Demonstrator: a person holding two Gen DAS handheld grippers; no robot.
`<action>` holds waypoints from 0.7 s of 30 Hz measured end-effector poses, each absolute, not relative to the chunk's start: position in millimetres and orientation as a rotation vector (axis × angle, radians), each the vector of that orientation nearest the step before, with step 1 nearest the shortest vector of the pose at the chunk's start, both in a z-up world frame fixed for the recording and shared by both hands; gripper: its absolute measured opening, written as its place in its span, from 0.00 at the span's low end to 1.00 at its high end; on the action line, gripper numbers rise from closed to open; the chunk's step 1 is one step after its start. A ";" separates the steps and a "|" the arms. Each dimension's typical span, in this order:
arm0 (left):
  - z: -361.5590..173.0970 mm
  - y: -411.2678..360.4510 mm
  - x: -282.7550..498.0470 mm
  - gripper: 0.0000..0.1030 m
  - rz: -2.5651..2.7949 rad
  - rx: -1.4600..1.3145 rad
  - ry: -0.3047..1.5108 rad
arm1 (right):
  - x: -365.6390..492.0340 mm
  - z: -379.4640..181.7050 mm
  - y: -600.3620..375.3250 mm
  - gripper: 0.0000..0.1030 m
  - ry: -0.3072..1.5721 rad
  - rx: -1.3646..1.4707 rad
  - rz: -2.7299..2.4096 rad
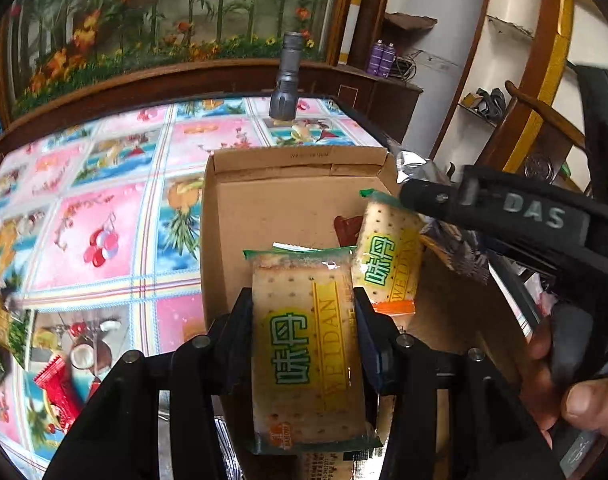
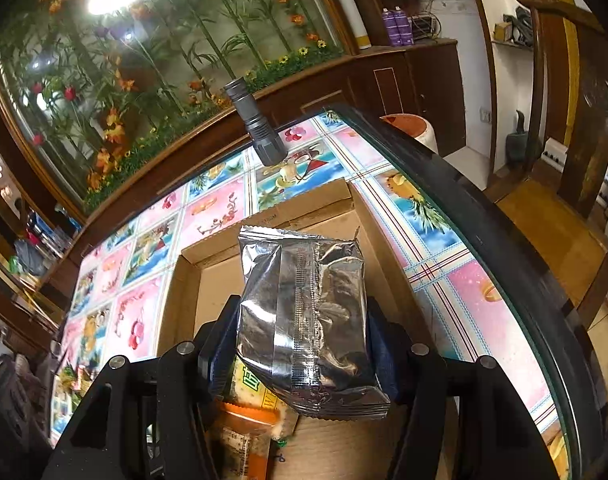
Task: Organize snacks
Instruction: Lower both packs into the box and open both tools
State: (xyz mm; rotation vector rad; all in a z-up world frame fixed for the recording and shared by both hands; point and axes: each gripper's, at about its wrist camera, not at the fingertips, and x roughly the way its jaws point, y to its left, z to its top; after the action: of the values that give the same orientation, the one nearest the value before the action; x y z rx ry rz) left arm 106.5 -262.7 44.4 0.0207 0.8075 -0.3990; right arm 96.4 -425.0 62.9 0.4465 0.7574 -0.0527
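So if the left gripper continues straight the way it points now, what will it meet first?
Probably the bare floor of the cardboard box; the left gripper holds a cracker packet aimed into it. Depth is unclear.

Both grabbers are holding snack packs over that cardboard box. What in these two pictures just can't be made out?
- Silver packet, right wrist view: only its plain back seam shows; the brand is hidden.
- Cardboard box floor: partly covered by the cracker pack in the left gripper and other packets.
- Red wrapper, left wrist view: at the blurred edge, its print unreadable.
- Right gripper: its pads are hidden behind the packet.

Box (image 1: pixel 296 188) far end free, flashlight (image 1: pixel 285 76) beyond
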 end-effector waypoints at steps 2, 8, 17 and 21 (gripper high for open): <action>42.0 -266.1 100.9 0.46 -0.377 0.060 0.784 | 97.7 61.3 -421.7 0.61 0.764 0.420 -0.062; 45.6 -270.7 87.8 0.46 -0.361 0.136 0.717 | 103.5 53.9 -410.9 0.61 0.775 0.357 -0.071; 46.4 -271.1 85.1 0.46 -0.346 0.156 0.690 | 103.8 52.4 -406.4 0.61 0.780 0.333 -0.082; 46.8 -270.8 84.9 0.46 -0.346 0.155 0.689 | 104.9 51.5 -405.4 0.61 0.790 0.332 -0.084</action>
State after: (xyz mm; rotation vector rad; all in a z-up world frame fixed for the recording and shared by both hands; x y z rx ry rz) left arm 84.9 -270.8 46.8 0.1550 0.6891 -0.3455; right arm 104.9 -405.4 51.5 0.3316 0.7902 -0.0845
